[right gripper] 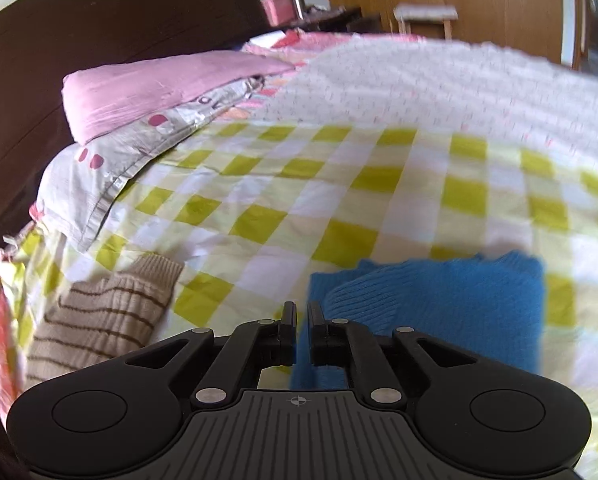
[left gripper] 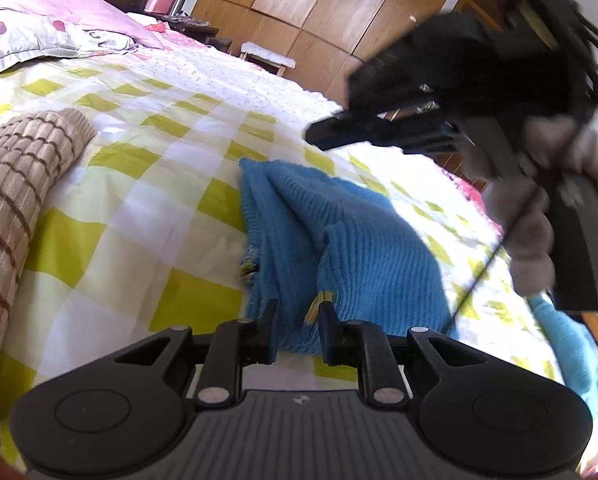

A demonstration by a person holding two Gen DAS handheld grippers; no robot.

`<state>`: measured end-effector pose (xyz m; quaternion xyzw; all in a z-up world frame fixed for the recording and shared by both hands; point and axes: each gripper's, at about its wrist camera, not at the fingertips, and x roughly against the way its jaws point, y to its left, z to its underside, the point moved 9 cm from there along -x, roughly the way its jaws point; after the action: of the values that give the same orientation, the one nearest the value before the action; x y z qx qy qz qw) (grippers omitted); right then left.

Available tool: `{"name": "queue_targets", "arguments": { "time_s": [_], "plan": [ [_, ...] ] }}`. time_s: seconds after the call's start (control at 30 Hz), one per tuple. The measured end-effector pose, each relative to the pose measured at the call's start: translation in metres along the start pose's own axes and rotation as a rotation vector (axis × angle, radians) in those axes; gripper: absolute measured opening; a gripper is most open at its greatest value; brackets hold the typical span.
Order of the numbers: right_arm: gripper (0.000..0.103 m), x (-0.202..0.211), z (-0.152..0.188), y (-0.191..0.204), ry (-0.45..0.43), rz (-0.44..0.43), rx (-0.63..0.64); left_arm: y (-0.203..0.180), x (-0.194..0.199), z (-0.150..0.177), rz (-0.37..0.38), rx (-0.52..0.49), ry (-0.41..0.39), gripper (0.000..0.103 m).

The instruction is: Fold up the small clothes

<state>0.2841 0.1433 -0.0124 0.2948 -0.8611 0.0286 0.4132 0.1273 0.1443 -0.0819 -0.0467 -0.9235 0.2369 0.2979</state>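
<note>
Left tool (left gripper: 298,330) is clenched on a fold of the blue sweater (left gripper: 339,236), knit bunched between its narrowly parted fingers, so this hand is the one on the garment. From it the sweater runs forward and slightly right across the checked bed (left gripper: 139,208), its long axis roughly along the tool's pointing line, one layer already doubled over another. Right tool (right gripper: 302,330) is nearly shut with nothing clearly pinched; in its own view the sweater lies just ahead and to the right, its near edge passing under the fingers. From the left view the right tool (left gripper: 339,134) hangs above the sweater's far end, apart from it. A striped beige sweater (left gripper: 15,184) lies well to the left, untouched. Judging by this, the next fold probably turns on the left hand carrying its edge toward the far end
</note>
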Motion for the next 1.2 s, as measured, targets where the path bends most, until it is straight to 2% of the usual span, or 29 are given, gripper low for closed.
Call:
{"name": "queue_targets", "arguments": {
  "time_s": [0.17,0.27,0.43,0.5,0.63,0.7,0.77,0.9,1.03,1.13,1.17,1.2],
  "plan": [
    [0.013,0.013,0.017,-0.015,0.036,0.021,0.022,-0.012,0.009,-0.008,0.03,-0.018,-0.049,0.028],
    [0.015,0.014,0.03,-0.025,0.045,0.039,0.019,-0.023,0.013,-0.01,0.052,-0.063,-0.072,0.035],
    [0.015,0.021,0.039,-0.043,0.042,0.046,-0.024,-0.031,-0.011,-0.007,0.026,-0.126,-0.044,0.036],
    [0.015,0.02,0.038,-0.047,0.047,0.037,-0.045,-0.025,-0.024,-0.004,0.003,-0.11,-0.011,0.036],
    [0.015,0.0,0.038,-0.036,0.078,0.019,-0.015,-0.006,-0.028,0.005,-0.039,-0.077,0.034,0.035],
    [0.015,-0.022,0.045,-0.024,0.141,-0.047,-0.042,-0.003,-0.026,0.008,-0.049,-0.089,0.041,0.035],
    [0.015,-0.044,0.056,-0.015,0.185,-0.05,-0.06,-0.001,-0.024,0.007,-0.072,-0.106,0.037,0.035],
    [0.015,-0.057,0.053,-0.005,0.168,-0.071,-0.081,0.013,-0.022,0.0,-0.102,-0.074,0.025,0.035],
    [0.014,-0.053,0.047,-0.016,0.182,-0.113,-0.163,0.015,-0.019,-0.002,-0.077,-0.043,0.027,0.035],
    [0.016,-0.03,0.029,-0.02,0.094,-0.041,-0.086,0.01,-0.018,0.0,-0.077,-0.061,0.025,0.035],
    [0.021,-0.026,0.023,-0.021,0.07,-0.009,-0.059,0.01,-0.019,0.001,-0.078,-0.069,0.027,0.035],
    [0.033,-0.024,0.019,-0.023,0.06,0.02,-0.045,0.009,-0.02,0.003,-0.079,-0.076,0.031,0.035]
  ]
}}
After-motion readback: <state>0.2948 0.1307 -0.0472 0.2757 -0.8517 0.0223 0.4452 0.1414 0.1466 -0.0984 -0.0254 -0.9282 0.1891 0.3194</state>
